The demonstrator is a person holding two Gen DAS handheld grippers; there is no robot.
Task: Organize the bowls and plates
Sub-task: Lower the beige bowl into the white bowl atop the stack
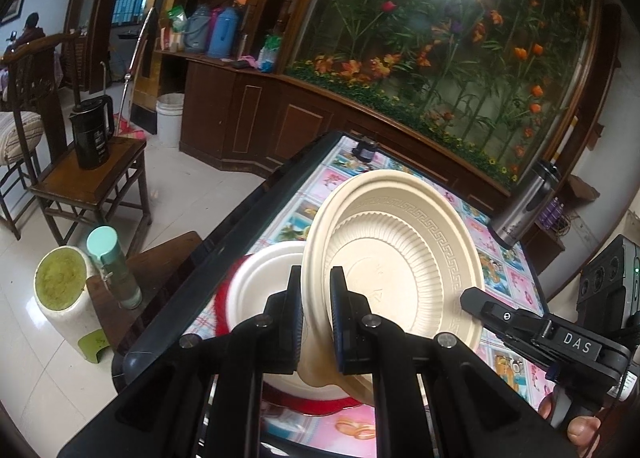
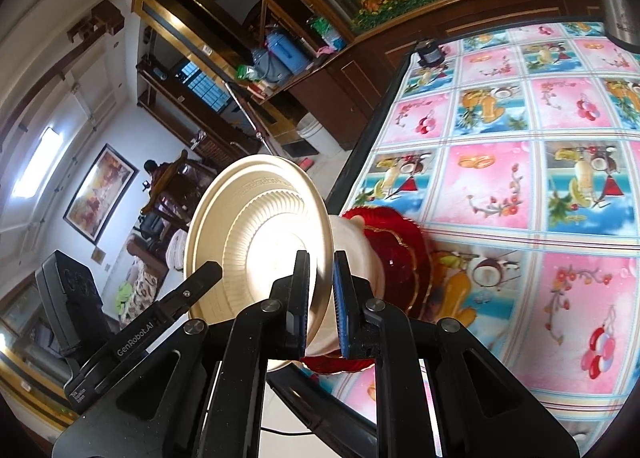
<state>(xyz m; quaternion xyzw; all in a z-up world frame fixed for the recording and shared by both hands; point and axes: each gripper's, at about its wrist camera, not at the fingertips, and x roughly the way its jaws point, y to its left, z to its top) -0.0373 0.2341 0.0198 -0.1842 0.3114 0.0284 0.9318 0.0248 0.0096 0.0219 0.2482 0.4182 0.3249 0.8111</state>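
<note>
Left wrist view. Left tongs (image 1: 316, 318) pointed forward and down over the near edge of the counter (image 1: 516, 258), which carried a pink-and-blue fruit-print cloth. Jaws nearly closed, pinching the rim of a beige ribbed plate (image 1: 396, 254). Plate held on edge, tilted, its patterned underside turned right; lifted clear of the cloth. Beneath and left of it, a white bowl (image 1: 264, 278) sat in a red dish (image 1: 220, 306) on the counter, near the left edge. Right tongs (image 1: 472, 298) entered from the lower right, level-ish, tips touching or just beside the plate's right rim; contact not resolvable here. A thumb (image 1: 580, 430) seen wrapped on that handle at the bottom right corner. Steel flask (image 1: 528, 206) upright at the far right of the counter.

Right wrist view. Right tongs (image 2: 322, 298) pointed forward and down, rolled so the counter sloped across the picture. Jaws almost shut on the same beige ribbed plate's near rim, plate standing on edge off the counter's left side. White bowl behind the jaws, resting in the red dish at the counter's edge. Left tongs (image 2: 208, 270) reached in from the lower left against the plate's lower rim.
</note>
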